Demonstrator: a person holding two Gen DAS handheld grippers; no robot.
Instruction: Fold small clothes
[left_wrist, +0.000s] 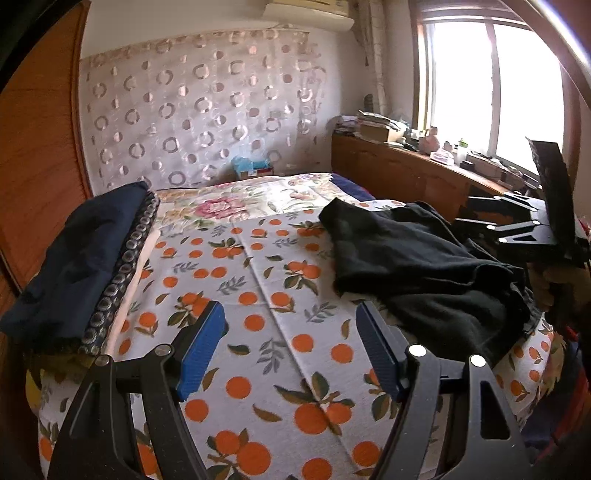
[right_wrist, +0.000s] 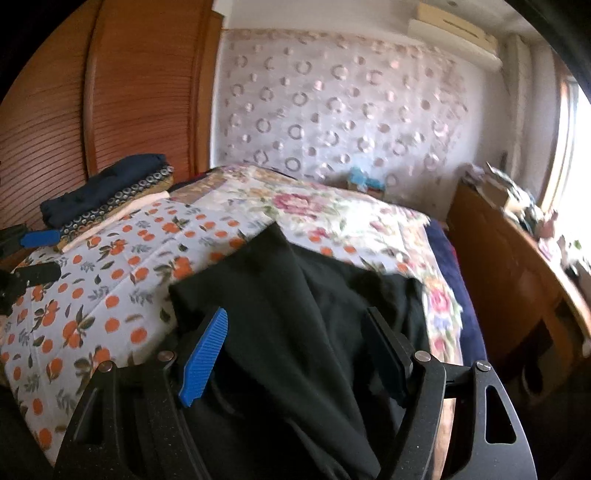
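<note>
1. Left tool (left_wrist: 291, 354): jaws spread wide, nothing between the blue pads (left_wrist: 201, 349). It points down at the bare orange-print sheet (left_wrist: 258, 295), clear of any cloth.
2. Right tool (right_wrist: 295, 354): jaws also wide apart. The black garment (right_wrist: 295, 295) lies in the gap between the fingers, but the pads do not press on it, so no grip. The right wrist view is motion-blurred, so whether a pad brushes the cloth cannot be told.
3. In the left wrist view the right tool (left_wrist: 517, 229) sits at the right edge, above the far side of the black garment (left_wrist: 424, 258). In the right wrist view the left tool (right_wrist: 37, 254) shows at the left edge, over the sheet.
4. Black garment: crumpled and unfolded, on the right part of the bed, lying partly on the orange-print sheet (right_wrist: 92, 295) and partly on the floral cover (right_wrist: 332, 210).
5. Folded stack (left_wrist: 85, 266) at the left edge of the bed: dark navy piece on top, a ring-patterned dark piece under it, a pale piece below. Well apart from the black garment, with bare sheet between them.
6. Floral cover (left_wrist: 240, 203) spreads over the far half of the bed, up to the circle-patterned curtain (left_wrist: 192, 110).
7. Wooden wardrobe doors (right_wrist: 110, 92) stand on the left behind the stack.
8. Cluttered wooden desk (left_wrist: 406, 166) runs along the right, under the bright window (left_wrist: 491, 85).
</note>
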